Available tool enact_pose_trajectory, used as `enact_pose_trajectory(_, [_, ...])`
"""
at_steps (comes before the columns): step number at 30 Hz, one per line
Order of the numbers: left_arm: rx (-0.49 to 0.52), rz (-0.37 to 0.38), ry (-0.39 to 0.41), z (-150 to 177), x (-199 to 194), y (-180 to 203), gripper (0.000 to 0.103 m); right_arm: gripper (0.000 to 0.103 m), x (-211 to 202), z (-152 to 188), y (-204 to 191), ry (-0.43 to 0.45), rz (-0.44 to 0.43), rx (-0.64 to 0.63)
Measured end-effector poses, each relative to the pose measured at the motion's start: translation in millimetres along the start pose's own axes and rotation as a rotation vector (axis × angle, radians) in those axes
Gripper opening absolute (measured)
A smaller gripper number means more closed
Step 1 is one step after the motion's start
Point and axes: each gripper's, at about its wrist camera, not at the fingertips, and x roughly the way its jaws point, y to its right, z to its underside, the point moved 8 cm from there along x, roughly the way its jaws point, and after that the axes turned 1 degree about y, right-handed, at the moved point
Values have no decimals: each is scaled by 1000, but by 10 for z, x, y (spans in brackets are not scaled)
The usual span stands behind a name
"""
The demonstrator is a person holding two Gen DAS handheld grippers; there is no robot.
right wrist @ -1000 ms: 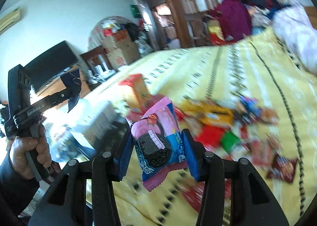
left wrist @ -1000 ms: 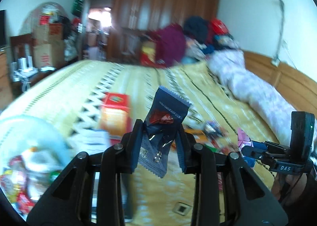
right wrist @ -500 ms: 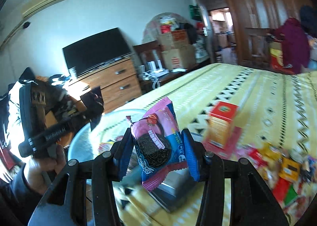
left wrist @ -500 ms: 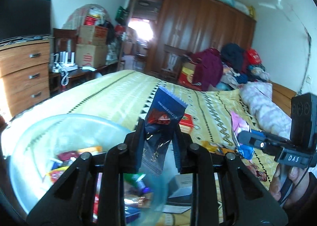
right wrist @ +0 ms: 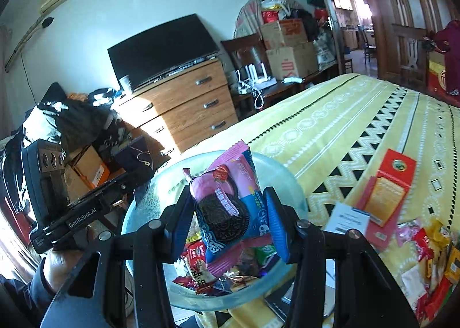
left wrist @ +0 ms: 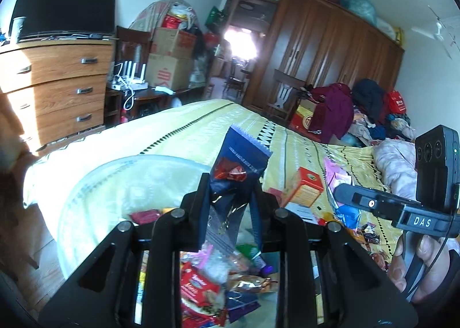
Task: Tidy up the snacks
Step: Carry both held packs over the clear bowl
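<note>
Two snack packets held up over clear glass bowl [right wrist: 290, 184] at bed's edge, both ready for the drop. Left gripper [left wrist: 230, 201] clamped tight on dark blue sachet [left wrist: 238, 167], fingers narrow; right gripper [right wrist: 230, 218] pinching pink-and-blue cookie pack [right wrist: 227, 207] at mid width, pads pressing both sides.

Progress: bowl already approx. half full w/ mixed wrappers, incl. red packet [left wrist: 198, 290] seen below left gripper. Plenty left to do, by the look of it: loose pile of sweets [right wrist: 425, 256] spread on yellow bedspread [right wrist: 330, 124] at right, plus orange carton [right wrist: 388, 190] and white card [right wrist: 349, 218] lying nearby, none yet sorted.

Orientation: blue sachet standing near upright, long axis vertical w/ slight lean to right in left wrist view, serrated top edge up and away from camera, lower end hanging down between fingers toward bowl. Cookie pack likewise upright, long axis running bottom-left to top-right in right wrist view, crimped pink end up, printed face toward camera.

Likely next: release of both packets into bowl, then back to pile.
</note>
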Motion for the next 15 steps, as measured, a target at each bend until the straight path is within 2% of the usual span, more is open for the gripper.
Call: enact_pose_trajectory(15, [-47,-26,-51,119,20,-309,26,52,361,177,-313,-74,-47,-19])
